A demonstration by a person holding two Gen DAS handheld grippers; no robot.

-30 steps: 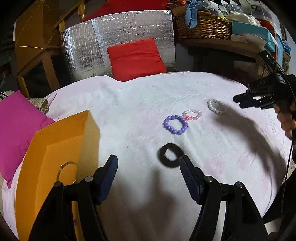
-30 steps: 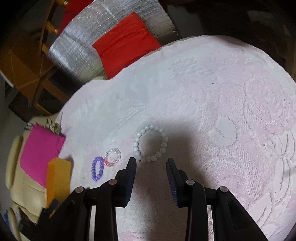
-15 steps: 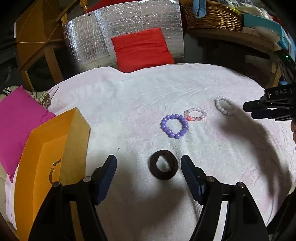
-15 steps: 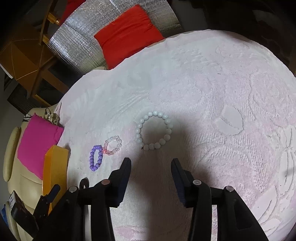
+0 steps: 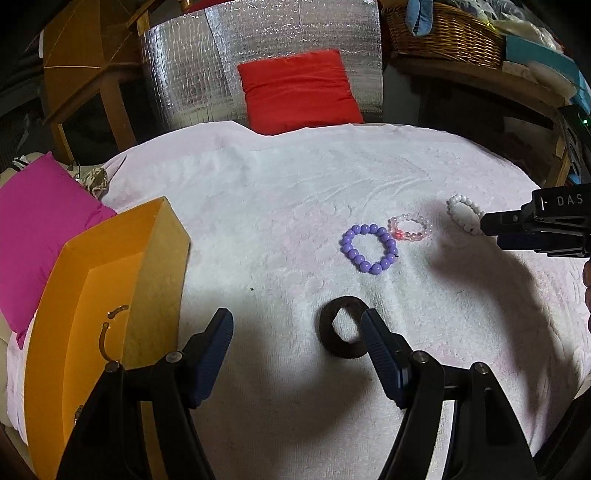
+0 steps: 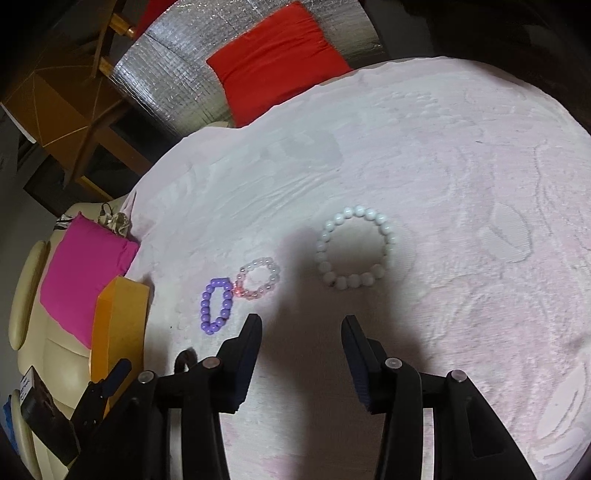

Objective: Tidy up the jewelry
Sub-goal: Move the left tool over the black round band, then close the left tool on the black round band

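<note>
On the pale pink cloth lie a black hair tie, a purple bead bracelet, a clear pink bracelet and a white bead bracelet. My left gripper is open just above the cloth, and its right finger covers the tie's right edge. My right gripper is open with nothing between its fingers, and the white bracelet lies just ahead of it. An orange box on the left holds a thin bangle.
A magenta cushion lies left of the box. Beyond the cloth's far edge stand a red cushion against a silver foil panel, wooden furniture and a wicker basket on a shelf.
My right gripper's jaws have spread wider and the white bracelet sits further ahead of them. The left gripper has shifted a little, so the hair tie stays by its right finger.
</note>
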